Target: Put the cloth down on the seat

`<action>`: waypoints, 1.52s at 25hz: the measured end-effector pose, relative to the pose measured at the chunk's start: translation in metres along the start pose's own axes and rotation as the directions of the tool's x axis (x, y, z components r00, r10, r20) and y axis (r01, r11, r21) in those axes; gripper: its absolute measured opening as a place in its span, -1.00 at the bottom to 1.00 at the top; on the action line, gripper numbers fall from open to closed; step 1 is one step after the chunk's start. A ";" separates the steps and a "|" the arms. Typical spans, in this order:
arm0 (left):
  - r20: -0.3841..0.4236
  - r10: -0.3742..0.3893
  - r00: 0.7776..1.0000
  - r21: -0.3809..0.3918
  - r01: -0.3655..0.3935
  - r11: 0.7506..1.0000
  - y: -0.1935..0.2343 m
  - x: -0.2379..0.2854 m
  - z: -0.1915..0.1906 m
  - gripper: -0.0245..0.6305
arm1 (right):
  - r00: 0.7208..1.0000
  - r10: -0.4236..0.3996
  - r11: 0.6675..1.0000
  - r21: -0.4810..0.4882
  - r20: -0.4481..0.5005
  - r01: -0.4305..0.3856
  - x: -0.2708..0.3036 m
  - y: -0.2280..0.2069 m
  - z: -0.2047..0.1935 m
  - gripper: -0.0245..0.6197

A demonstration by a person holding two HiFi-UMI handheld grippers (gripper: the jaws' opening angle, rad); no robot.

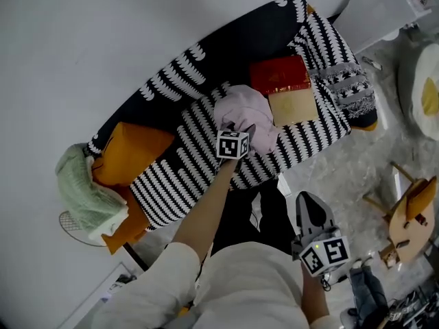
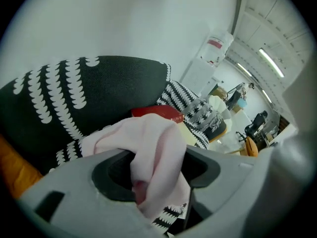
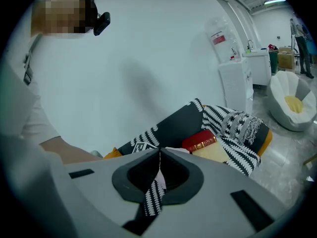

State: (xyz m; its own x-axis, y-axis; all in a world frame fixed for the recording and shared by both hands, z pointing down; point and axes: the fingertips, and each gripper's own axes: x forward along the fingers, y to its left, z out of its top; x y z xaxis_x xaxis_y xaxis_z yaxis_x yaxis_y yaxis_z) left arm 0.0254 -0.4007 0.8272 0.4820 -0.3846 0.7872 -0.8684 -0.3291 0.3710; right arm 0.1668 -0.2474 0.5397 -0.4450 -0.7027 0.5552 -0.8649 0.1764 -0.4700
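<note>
Nearest, the right gripper [image 3: 159, 151] hangs low over the person's lap, jaws closed together on nothing. Beyond the knees is a pale marbled floor [image 1: 357, 163], with a wooden chair [image 1: 411, 214] to the right. The left gripper [image 2: 157, 160] reaches over the striped sofa seat [image 1: 182, 173], jaws wide apart. The pink cloth [image 1: 243, 112] is bunched on the seat, with a fold lying loose between those jaws. Just past it lie a red book [image 1: 278, 74] and a tan flat block [image 1: 291, 105]. An orange cushion [image 1: 130, 149] sits at the sofa's left end. Behind the black backrest [image 1: 226, 43] rises a plain white wall [image 1: 103, 33].
</note>
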 end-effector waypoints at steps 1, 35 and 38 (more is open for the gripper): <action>0.003 -0.001 1.000 0.002 0.001 1.000 -0.001 0.000 0.002 -0.17 | 1.000 0.000 1.000 0.001 0.000 0.000 0.000 0.000 0.000 -0.90; 0.210 0.127 0.969 0.175 -0.165 0.971 -0.064 -0.147 0.016 -0.85 | 0.986 0.156 0.984 -0.094 0.056 -0.151 -0.045 0.000 0.021 -0.90; 0.234 0.128 0.964 0.172 -0.171 0.970 -0.074 -0.161 0.010 -0.88 | 0.985 0.168 0.982 -0.097 0.045 -0.163 -0.048 0.004 0.012 -0.90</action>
State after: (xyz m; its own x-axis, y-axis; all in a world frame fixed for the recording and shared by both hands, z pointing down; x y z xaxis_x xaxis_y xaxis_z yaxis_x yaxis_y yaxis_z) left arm 0.0135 -0.3232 0.6676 0.3806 -0.6149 0.6907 -0.9048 -0.4020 0.1406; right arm 0.1876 -0.2214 0.5029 -0.5732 -0.6931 0.4370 -0.7990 0.3545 -0.4858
